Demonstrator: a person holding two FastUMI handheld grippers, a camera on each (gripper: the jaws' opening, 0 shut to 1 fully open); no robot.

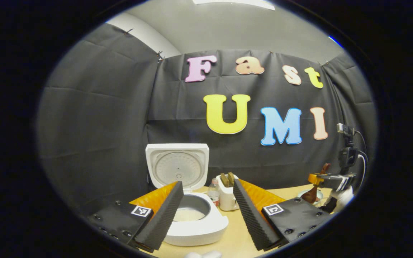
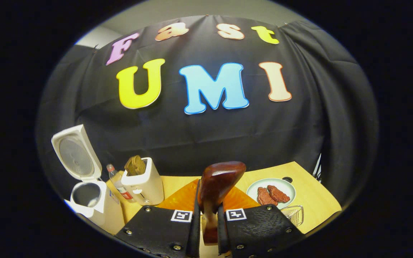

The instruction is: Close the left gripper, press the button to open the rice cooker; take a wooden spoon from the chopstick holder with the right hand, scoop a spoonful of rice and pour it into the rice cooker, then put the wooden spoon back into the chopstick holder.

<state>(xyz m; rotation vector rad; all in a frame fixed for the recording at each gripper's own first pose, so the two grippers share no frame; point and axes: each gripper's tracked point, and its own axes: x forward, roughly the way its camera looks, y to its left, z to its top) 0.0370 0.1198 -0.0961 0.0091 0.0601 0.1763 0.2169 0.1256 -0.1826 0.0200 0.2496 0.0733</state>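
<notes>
The white rice cooker (image 1: 199,229) stands with its lid (image 1: 177,165) raised; something pale lies low in the grey inner pot (image 1: 191,209). My left gripper (image 1: 206,215) is open just in front of the pot, with nothing between its fingers. At the far right, my right gripper (image 1: 321,178) holds the dark wooden spoon (image 1: 312,193) over a plate. In the right gripper view, my right gripper (image 2: 209,222) is shut on the spoon's handle, and the spoon's bowl (image 2: 221,179) points up and ahead. The open cooker (image 2: 91,202) sits at the far left.
A white toaster (image 2: 143,182) with brown slices and a small bottle (image 2: 115,179) stand beside the cooker. A pale plate (image 2: 289,186) with red meat pieces and a wire rack (image 2: 294,212) lie to the right on the wooden table (image 2: 314,200). A gloved hand (image 1: 342,197) holds the right gripper.
</notes>
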